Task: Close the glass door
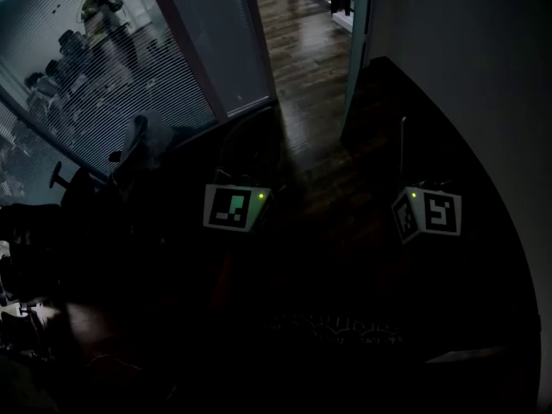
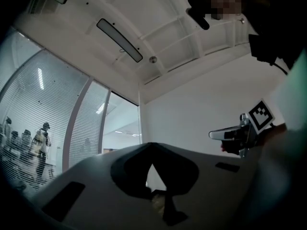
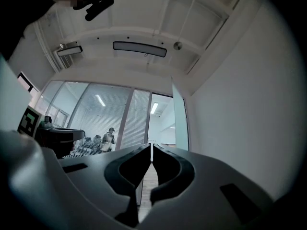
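Observation:
The glass door [image 1: 355, 59] stands open, its greenish edge running along the white wall on the right of the doorway; in the right gripper view the glass door [image 3: 179, 121] shows as a pale green panel past the jaws. My left gripper [image 2: 151, 144] is shut with nothing between its jaws and points up toward the doorway [image 2: 122, 133]. My right gripper [image 3: 151, 146] is shut too, empty, aimed at the opening. Both are held short of the door, touching nothing. Their marker cubes, left [image 1: 234, 207] and right [image 1: 428, 214], show in the dark head view.
A glass wall with blinds [image 1: 129, 67] runs on the left, with people behind it. Wooden floor [image 1: 302, 50] leads through the doorway. A white wall [image 1: 466, 50] fills the right. A chair with a cloth [image 1: 142, 145] stands at the left.

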`<state>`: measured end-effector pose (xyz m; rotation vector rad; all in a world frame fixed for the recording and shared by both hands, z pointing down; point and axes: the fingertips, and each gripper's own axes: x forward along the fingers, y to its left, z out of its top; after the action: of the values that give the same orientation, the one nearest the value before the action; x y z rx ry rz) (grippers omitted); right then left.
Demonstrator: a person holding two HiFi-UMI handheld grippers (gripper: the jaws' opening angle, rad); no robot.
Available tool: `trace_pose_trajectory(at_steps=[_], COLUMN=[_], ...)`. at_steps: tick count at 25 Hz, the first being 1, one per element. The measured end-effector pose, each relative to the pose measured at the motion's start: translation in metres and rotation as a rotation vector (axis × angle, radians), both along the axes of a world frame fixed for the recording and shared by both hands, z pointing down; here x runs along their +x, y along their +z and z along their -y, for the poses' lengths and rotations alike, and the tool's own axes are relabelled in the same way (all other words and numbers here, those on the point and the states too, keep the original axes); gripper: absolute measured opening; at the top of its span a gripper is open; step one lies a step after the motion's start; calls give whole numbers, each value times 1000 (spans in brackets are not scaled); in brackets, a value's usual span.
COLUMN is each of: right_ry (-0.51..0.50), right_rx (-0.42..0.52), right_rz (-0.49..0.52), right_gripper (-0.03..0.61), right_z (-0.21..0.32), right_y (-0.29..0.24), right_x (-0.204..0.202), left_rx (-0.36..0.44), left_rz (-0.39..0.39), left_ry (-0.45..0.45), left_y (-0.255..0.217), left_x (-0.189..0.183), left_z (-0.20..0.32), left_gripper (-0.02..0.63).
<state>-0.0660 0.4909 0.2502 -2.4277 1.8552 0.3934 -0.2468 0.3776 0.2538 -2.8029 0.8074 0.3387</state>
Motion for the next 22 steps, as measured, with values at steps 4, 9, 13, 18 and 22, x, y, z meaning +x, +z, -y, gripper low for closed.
trace_pose_trajectory(at_steps=[4, 9, 13, 18, 22], right_ry=[5, 17, 25, 24, 16], right_rx=[6, -9, -20, -35, -51], right_rz=[18, 10, 23, 18, 30], right_gripper=[5, 5, 5, 5, 5], right_z=[33, 61, 78, 109, 140], right_y=[3, 4, 12, 20, 28], right_x=[17, 27, 40, 69, 98], left_rx=[-8, -10, -28, -44, -60], left_rz=[2, 6, 12, 11, 16], left_ry=[4, 7, 15, 13, -4], left_y=[1, 5, 12, 20, 25], left_x=[11, 23, 36, 64, 90], left_z=[36, 67, 86, 117, 146], left_gripper=[2, 2, 2, 2, 2])
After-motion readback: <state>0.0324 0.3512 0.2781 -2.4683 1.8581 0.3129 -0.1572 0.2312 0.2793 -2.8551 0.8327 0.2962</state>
